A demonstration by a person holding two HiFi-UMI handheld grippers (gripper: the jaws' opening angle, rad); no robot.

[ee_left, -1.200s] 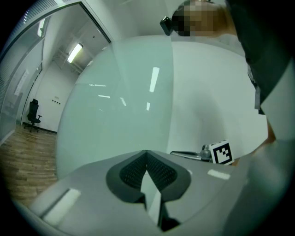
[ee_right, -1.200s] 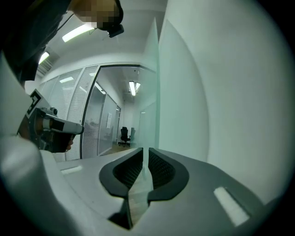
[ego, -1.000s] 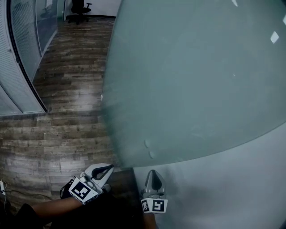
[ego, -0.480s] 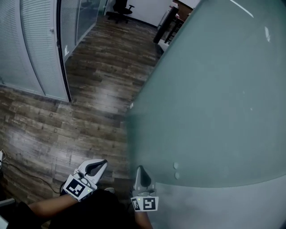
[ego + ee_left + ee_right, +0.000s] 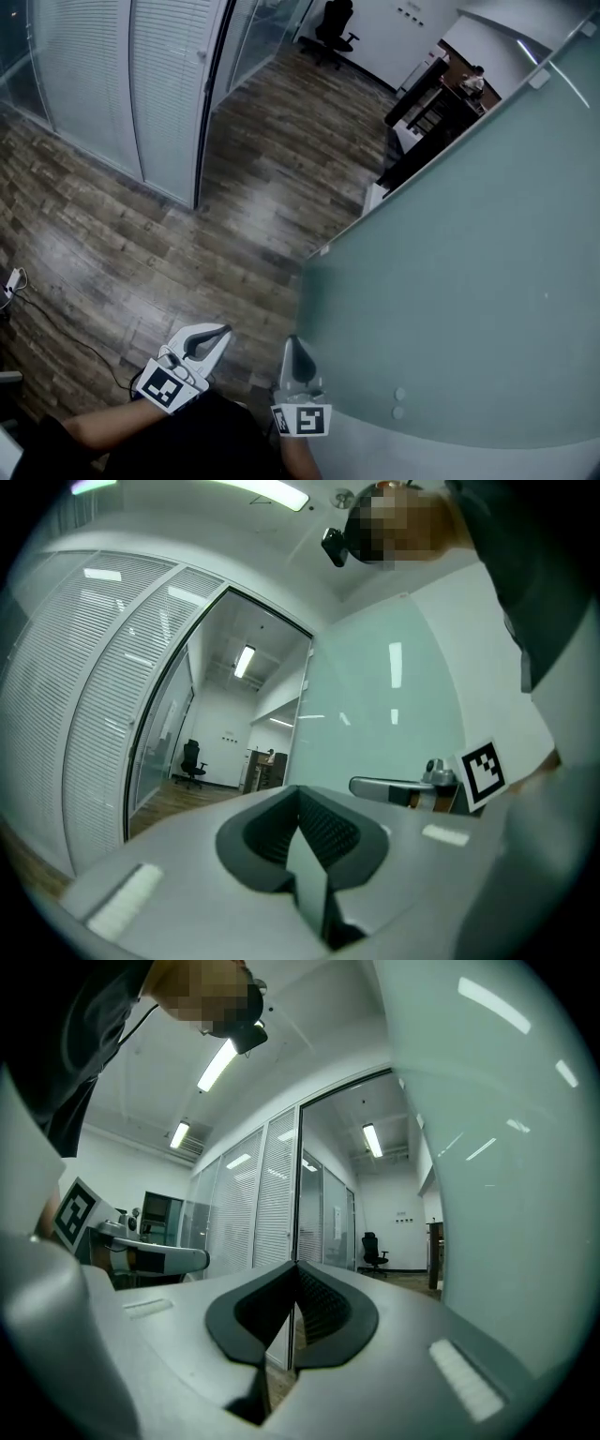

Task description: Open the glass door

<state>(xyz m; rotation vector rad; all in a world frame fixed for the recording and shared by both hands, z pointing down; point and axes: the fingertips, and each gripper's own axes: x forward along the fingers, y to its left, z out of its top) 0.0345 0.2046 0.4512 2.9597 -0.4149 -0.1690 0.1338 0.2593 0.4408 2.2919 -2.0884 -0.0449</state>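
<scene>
The glass door (image 5: pixel 469 272) is a wide frosted panel that fills the right half of the head view, with its near vertical edge ending just right of the right tool (image 5: pixel 292 341). Two small round fittings (image 5: pixel 400 403) sit low on the pane. The right tool points away from the person along that edge. Its jaws are closed together with nothing between them, and its marker cube (image 5: pixel 302 421) is at the near end. In the right gripper view the closed tool (image 5: pixel 296 1266) has the door (image 5: pixel 497 1147) rising just beside it on the right. No view shows whether tool and pane touch.

The left tool (image 5: pixel 221 331) is to the left of the right tool, near it but apart, over the wood plank floor (image 5: pixel 141 234). Its jaws are also closed and empty, as the left gripper view shows (image 5: pixel 299 790). That view also shows the door (image 5: pixel 394 705) ahead on the right.

On the far left stands a glass partition with white blinds (image 5: pixel 94 75), divided by a dark frame post (image 5: pixel 211 94). A black office chair (image 5: pixel 336 23) stands at the far end of the floor. A thin cable (image 5: pixel 66 339) lies on the floor at the near left.
</scene>
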